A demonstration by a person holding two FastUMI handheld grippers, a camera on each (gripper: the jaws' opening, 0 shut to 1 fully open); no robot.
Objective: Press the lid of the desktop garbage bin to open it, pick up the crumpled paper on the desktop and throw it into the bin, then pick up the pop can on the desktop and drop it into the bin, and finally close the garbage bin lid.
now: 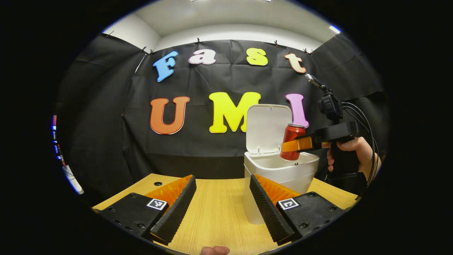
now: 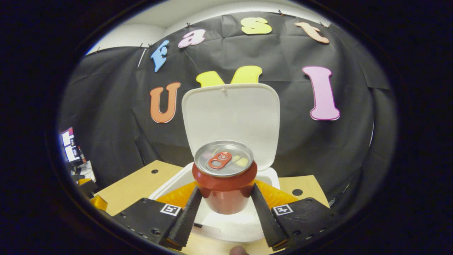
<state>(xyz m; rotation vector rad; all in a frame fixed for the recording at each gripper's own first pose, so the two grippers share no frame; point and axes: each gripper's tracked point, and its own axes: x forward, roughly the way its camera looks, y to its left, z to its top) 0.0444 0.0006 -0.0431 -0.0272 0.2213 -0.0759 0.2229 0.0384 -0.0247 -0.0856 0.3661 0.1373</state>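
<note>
A white desktop garbage bin stands on a light wooden tabletop, its lid hinged up and standing open against the black cloth wall.

In the left gripper view, the right gripper, held by a hand at the right, reaches in sideways and holds a red pop can upright over the bin's open mouth, the can's bottom level with the rim. No brand or writing can be read on the can. The left gripper sits low and near the tabletop with its fingers spread wide apart and nothing between them. The bin stands just ahead of its right-hand finger; open tabletop lies to the bin's left. No crumpled paper lies on the tabletop.

The right gripper view looks down the can from close behind: its silver top and red pull tab face the camera, and both fingers press the can's sides, clamping it. Below the can lies the bin's white interior, with the raised lid right behind. Each gripper carries small square black-and-white marker tags. The tabletop's far corners and two small round holes show on either side of the bin.
</note>
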